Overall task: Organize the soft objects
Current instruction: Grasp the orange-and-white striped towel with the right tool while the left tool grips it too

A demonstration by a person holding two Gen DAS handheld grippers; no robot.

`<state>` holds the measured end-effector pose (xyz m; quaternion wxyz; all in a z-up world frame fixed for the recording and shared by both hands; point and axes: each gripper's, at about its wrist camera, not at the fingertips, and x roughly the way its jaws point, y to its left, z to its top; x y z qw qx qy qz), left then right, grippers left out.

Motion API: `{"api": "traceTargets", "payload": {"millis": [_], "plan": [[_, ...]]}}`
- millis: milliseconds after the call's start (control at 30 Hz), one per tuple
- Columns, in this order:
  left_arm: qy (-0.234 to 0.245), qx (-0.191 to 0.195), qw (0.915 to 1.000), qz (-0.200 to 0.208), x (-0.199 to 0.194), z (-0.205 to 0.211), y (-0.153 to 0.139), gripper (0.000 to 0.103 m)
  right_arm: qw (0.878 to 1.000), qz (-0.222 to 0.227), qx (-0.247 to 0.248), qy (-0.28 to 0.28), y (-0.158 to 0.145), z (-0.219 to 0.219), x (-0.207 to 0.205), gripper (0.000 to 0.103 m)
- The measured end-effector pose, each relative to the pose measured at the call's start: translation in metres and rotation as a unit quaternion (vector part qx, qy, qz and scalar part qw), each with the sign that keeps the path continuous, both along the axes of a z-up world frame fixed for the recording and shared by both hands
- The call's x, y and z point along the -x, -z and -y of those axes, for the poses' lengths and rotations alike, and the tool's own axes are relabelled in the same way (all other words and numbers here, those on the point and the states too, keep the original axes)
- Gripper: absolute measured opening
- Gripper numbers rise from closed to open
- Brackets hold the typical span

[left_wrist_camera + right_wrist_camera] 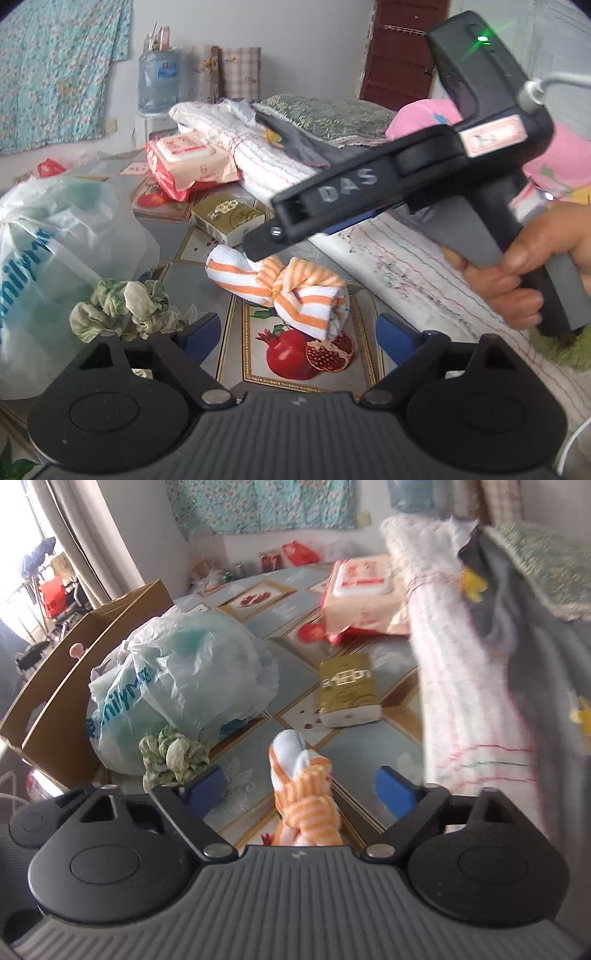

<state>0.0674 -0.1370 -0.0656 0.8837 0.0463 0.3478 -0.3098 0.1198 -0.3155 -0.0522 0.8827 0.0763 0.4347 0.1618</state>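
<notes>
Blue-padded left gripper [295, 338] and right gripper [300, 786] are held apart, nothing clamped.

An orange-and-white striped knotted towel [280, 286] is seen on the fruit-patterned tablecloth [229, 236], between a translucent plastic bag [55, 236] and folded white blankets' edge [399, 266]; open cloth lies around it.

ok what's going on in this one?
A person holds a gripper in each hand over a cluttered table. Both the left gripper and right gripper are open and empty, aimed at a knotted orange-striped towel lying on the fruit-print tablecloth. Nothing is picked up yet. A crumpled green cloth sits beside a plastic bag.
</notes>
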Motion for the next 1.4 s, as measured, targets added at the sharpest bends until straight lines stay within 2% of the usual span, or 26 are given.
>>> {"api": "traceTargets", "payload": {"millis": [133, 167, 367, 467, 500, 567, 600, 667, 700, 900, 1067, 1233, 1400], "plan": [[0.003, 0.008, 0.9998, -0.018, -0.001, -0.003, 0.001, 0.090, 0.998, -0.053, -0.033, 0.014, 0.020, 0.005, -0.023, 0.056], [0.004, 0.010, 0.9997, -0.022, -0.003, -0.004, 0.002, 0.090, 0.996, -0.071, -0.047, 0.020, 0.026, 0.007, -0.025, 0.053], [0.015, 0.012, 0.9987, -0.047, -0.010, -0.003, 0.007, 0.090, 0.979, -0.143, -0.142, 0.041, 0.048, 0.017, -0.012, 0.050], [0.011, 0.005, 0.9987, -0.050, -0.014, 0.000, 0.010, 0.088, 0.977, -0.150, -0.147, 0.034, 0.047, 0.012, -0.005, 0.050], [0.006, -0.001, 0.9986, -0.052, -0.017, 0.003, 0.011, 0.085, 0.978, -0.149, -0.141, 0.031, 0.047, 0.009, -0.003, 0.050], [-0.007, -0.020, 0.9982, -0.056, -0.022, 0.006, 0.015, 0.070, 0.979, -0.146, -0.137, 0.034, 0.047, 0.008, -0.006, 0.050], [-0.014, -0.029, 0.9978, -0.058, -0.026, 0.007, 0.018, 0.066, 0.979, -0.146, -0.139, 0.037, 0.048, 0.008, -0.008, 0.050], [-0.021, -0.029, 0.9965, -0.075, -0.033, 0.006, 0.022, 0.054, 0.979, -0.144, -0.142, 0.040, 0.050, 0.009, -0.011, 0.050], [-0.026, -0.026, 0.9958, -0.084, -0.036, 0.005, 0.024, 0.052, 0.979, -0.142, -0.141, 0.039, 0.051, 0.009, -0.012, 0.050], [-0.031, -0.022, 0.9965, -0.074, -0.036, 0.004, 0.024, 0.048, 0.983, -0.121, -0.134, 0.036, 0.051, 0.006, -0.008, 0.046], [-0.018, -0.014, 0.9981, -0.057, -0.025, 0.000, 0.014, 0.047, 0.982, -0.108, -0.146, 0.042, 0.042, 0.011, 0.005, 0.045], [-0.020, 0.001, 0.9997, -0.015, -0.004, -0.016, -0.014, 0.047, 0.986, -0.074, -0.149, 0.030, 0.010, 0.001, 0.018, 0.045], [-0.059, 0.020, 0.9971, 0.043, 0.016, -0.056, -0.051, 0.047, 0.988, -0.019, -0.150, -0.021, -0.034, -0.035, 0.023, 0.045]]}}
